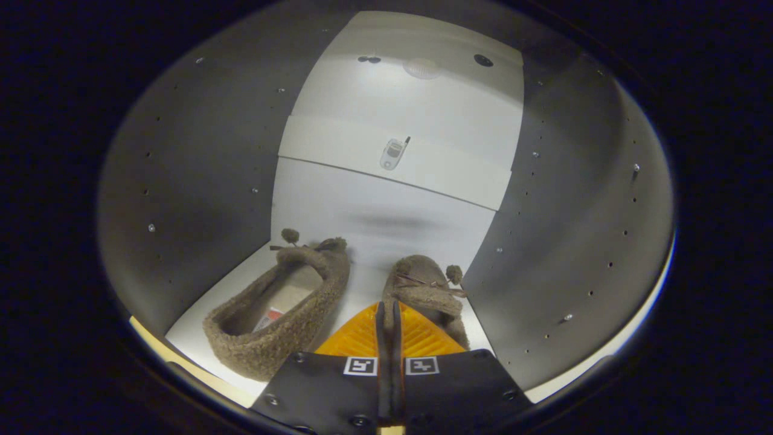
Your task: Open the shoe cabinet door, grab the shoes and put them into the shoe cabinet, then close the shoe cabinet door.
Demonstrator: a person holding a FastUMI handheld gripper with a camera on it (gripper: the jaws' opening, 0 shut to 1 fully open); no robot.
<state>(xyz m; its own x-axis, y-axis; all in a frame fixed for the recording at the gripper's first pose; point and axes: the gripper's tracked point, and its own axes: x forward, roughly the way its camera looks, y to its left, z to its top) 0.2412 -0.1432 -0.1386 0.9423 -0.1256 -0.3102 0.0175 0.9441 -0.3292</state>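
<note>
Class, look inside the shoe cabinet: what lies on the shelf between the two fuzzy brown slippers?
In the gripper view, only bare white shelf floor separates the left fuzzy brown slipper from the right fuzzy brown slipper. The shut claw sits at that gap's near end.

Home-style shoe cabinet (199, 181) interior, pale shelves, peg-holed side walls, fuzzy slippers (284, 308) inside

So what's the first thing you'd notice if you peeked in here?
Two fuzzy brown slippers with little pom-poms sit inside the cabinet: the left slipper beside the fingers, the right slipper just ahead of them. The gripper is shut, holding nothing. A small gadget hangs on the pale back wall.
</note>
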